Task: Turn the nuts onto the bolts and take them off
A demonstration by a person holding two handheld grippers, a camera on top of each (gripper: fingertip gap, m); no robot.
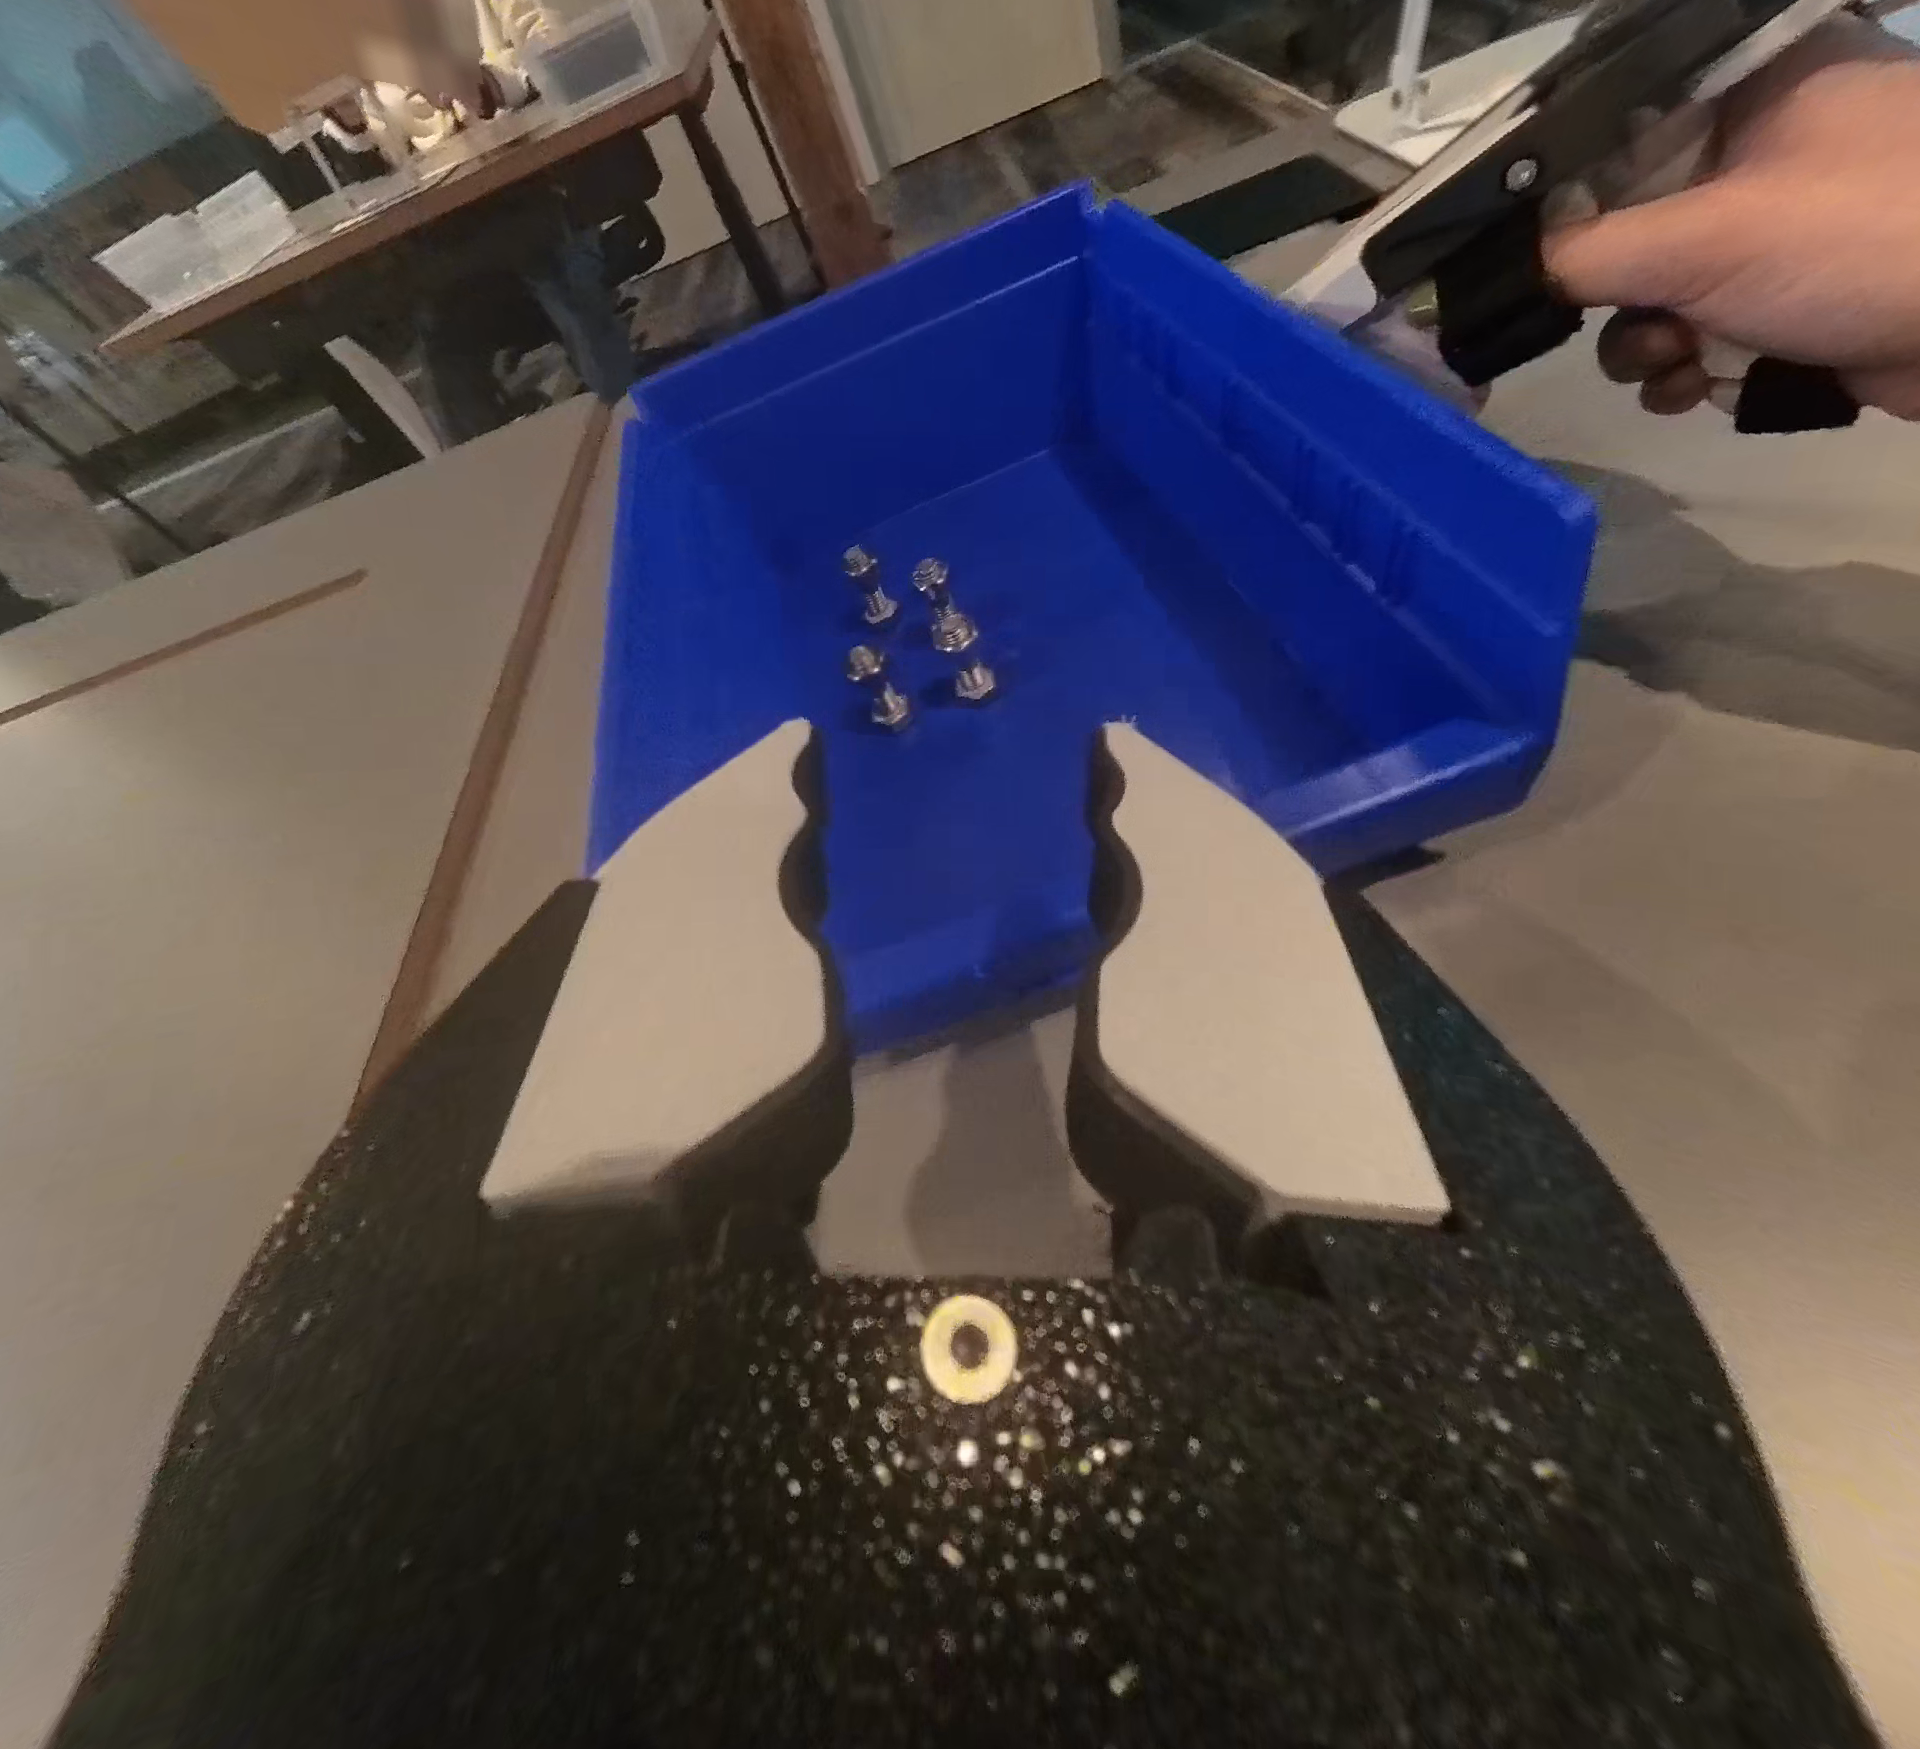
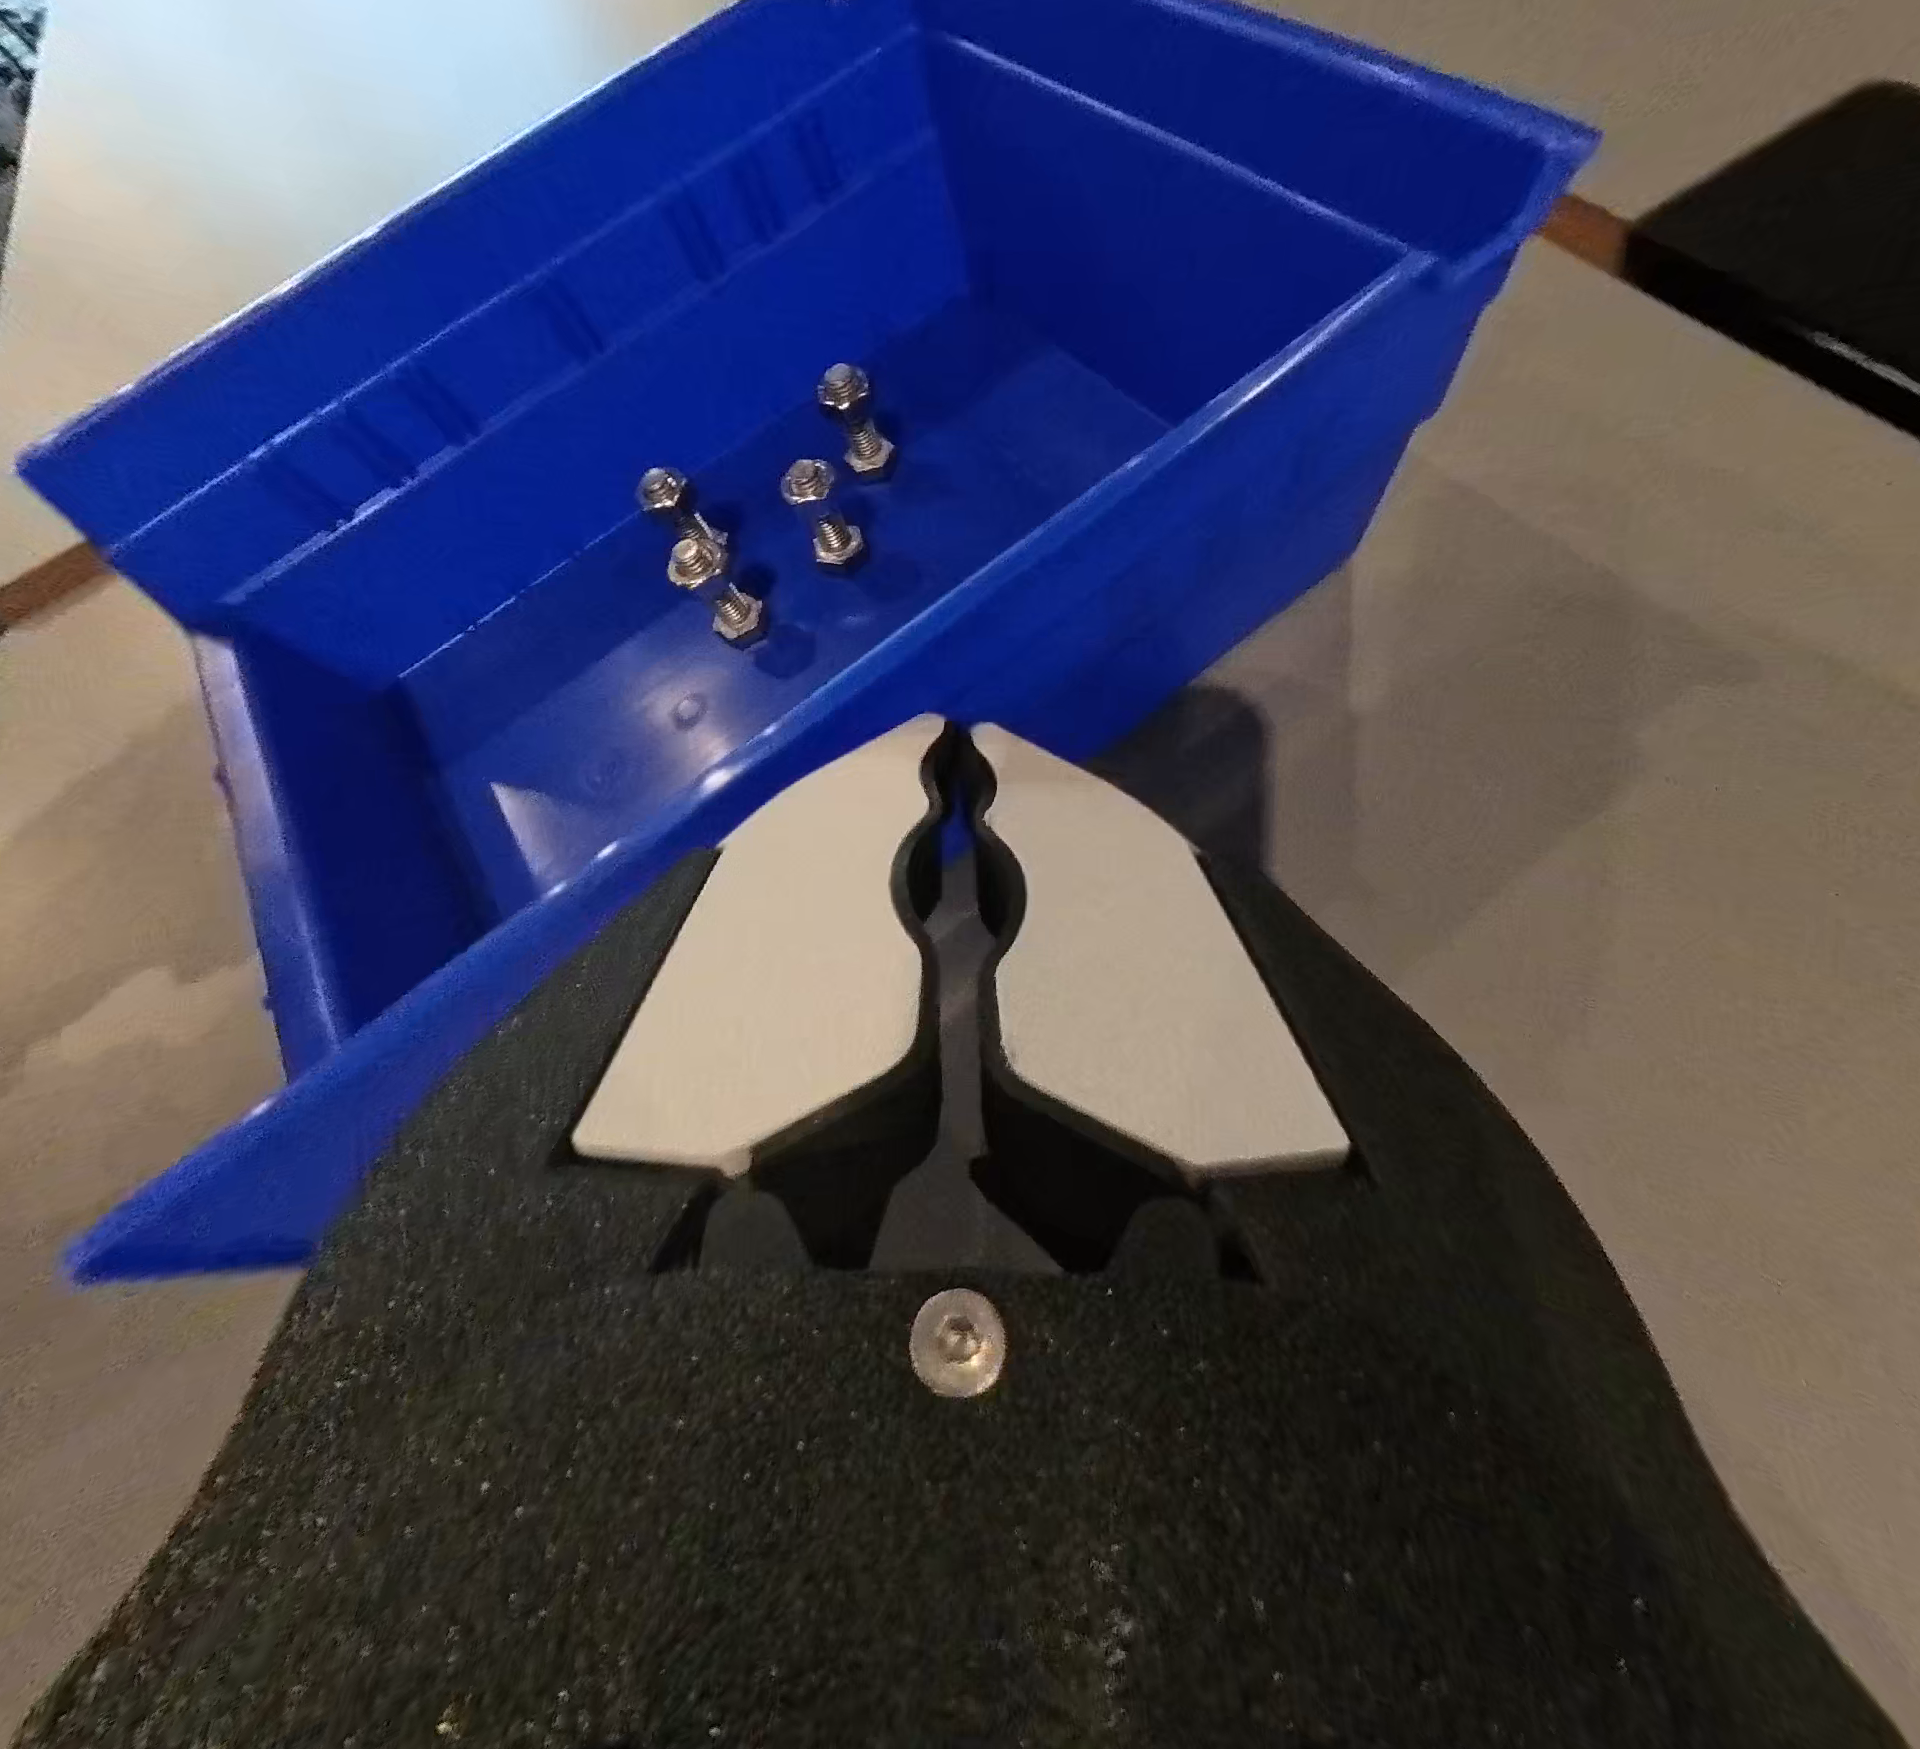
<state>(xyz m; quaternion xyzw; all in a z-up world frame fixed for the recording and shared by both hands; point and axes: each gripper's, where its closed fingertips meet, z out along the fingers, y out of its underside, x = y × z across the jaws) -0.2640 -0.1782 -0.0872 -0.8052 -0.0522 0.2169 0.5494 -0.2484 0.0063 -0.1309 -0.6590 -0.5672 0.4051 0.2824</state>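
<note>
My left tongs (image 1: 954,743) stand apart over the near end of the glossy blue plastic bin (image 1: 1299,452) on the matte grey worktop (image 1: 260,868). My right tongs (image 2: 961,738) are pressed together, tips at the bin's ribbed side rim, perhaps pinching it. Four steel bolts (image 2: 769,510) with hex nuts threaded on lie clustered on the bin's smooth floor.

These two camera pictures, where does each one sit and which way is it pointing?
Left wrist view: rides on the left gripper, looking forward and down along its spread fingers into the blue bin at four bolts with nuts; the person's other hand with the second gripper shows top right.
Right wrist view: rides on the right gripper, its fingers closed by the bin's near rim, looking into it from another side.
Both share the bin, the bolts and the pale table.
</note>
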